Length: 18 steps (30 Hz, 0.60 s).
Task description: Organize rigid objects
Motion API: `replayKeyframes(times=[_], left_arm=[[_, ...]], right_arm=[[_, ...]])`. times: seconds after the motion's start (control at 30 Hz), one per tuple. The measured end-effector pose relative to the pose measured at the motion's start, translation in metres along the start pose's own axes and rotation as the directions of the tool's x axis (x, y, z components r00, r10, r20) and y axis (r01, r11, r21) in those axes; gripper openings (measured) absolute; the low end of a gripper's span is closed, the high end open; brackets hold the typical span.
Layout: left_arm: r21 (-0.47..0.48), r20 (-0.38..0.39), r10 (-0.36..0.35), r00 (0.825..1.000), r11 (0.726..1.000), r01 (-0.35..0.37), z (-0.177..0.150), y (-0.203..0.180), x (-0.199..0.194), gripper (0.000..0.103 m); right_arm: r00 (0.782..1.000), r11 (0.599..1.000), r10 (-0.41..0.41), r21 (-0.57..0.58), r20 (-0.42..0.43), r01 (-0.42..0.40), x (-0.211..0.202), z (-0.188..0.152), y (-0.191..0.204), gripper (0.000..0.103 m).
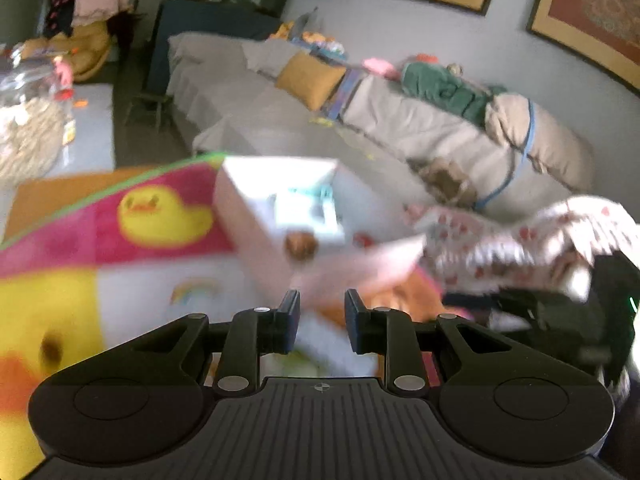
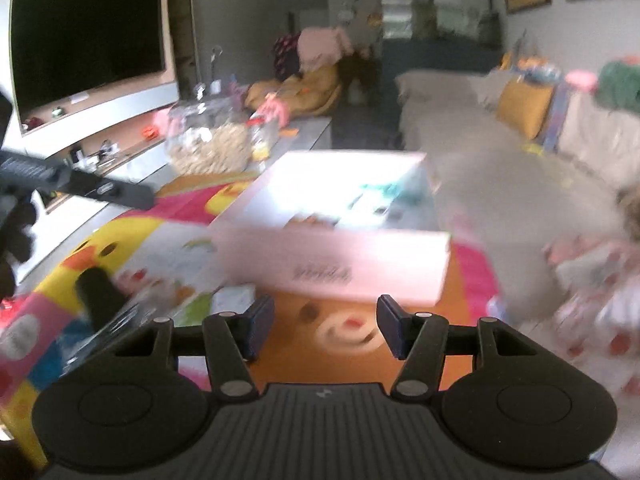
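Observation:
A pale pink open box (image 1: 276, 224) with small items inside sits on a colourful duck-print mat (image 1: 120, 240). In the left wrist view my left gripper (image 1: 322, 322) is open and empty, its tips just short of the box's near corner. In the right wrist view the same box (image 2: 336, 236) lies straight ahead, and my right gripper (image 2: 326, 326) is open wide and empty just before its near side. A dark cylindrical object (image 2: 100, 292) on clear packaging lies left of the right gripper. Both views are blurred.
A grey sofa (image 1: 400, 120) with cushions runs behind the mat. A heart-print cloth (image 1: 500, 240) lies right of the box. A clear jar of pale pieces (image 2: 208, 140) stands on a low table by the TV (image 2: 88, 36). The left gripper's body (image 2: 60, 184) shows at the left.

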<state>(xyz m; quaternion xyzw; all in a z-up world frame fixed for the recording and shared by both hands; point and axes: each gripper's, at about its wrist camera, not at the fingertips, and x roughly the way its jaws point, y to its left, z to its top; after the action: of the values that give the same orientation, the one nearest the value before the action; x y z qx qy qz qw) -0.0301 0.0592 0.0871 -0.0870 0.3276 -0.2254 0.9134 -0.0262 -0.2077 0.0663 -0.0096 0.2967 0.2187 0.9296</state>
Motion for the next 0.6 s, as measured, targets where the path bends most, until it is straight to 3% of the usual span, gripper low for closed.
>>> replayKeyframes(times=[0.1, 0.2, 0.37, 0.5, 0.6], left_arm=[[0.032, -0.054, 0.028, 0.998, 0.999, -0.026, -0.035, -0.01, -0.032, 0.027], [0.036, -0.103, 0.036, 0.994, 0.999, -0.033, -0.067, -0.014, -0.055, 0.027], [-0.023, -0.091, 0.15, 0.985, 0.988, -0.153, -0.099, -0.002, -0.076, 0.027], [0.009, -0.026, 0.263, 0.965, 0.965, -0.263, -0.1, 0.002, -0.083, 0.027], [0.009, 0.007, 0.252, 0.968, 0.968, -0.252, -0.095, -0.002, -0.081, 0.027]], right_arm=[[0.995, 0.997, 0.077, 0.029, -0.057, -0.076, -0.004, -0.007, 0.013, 0.057], [0.975, 0.981, 0.192, 0.02, -0.109, -0.191, -0.016, -0.018, 0.027, 0.062], [0.906, 0.926, 0.361, -0.032, -0.221, -0.376, -0.024, -0.027, 0.067, 0.067], [0.897, 0.903, 0.351, -0.155, -0.27, -0.4, -0.023, -0.026, 0.105, 0.07], [0.887, 0.889, 0.339, -0.2, -0.315, -0.411, -0.014, -0.027, 0.126, 0.07]])
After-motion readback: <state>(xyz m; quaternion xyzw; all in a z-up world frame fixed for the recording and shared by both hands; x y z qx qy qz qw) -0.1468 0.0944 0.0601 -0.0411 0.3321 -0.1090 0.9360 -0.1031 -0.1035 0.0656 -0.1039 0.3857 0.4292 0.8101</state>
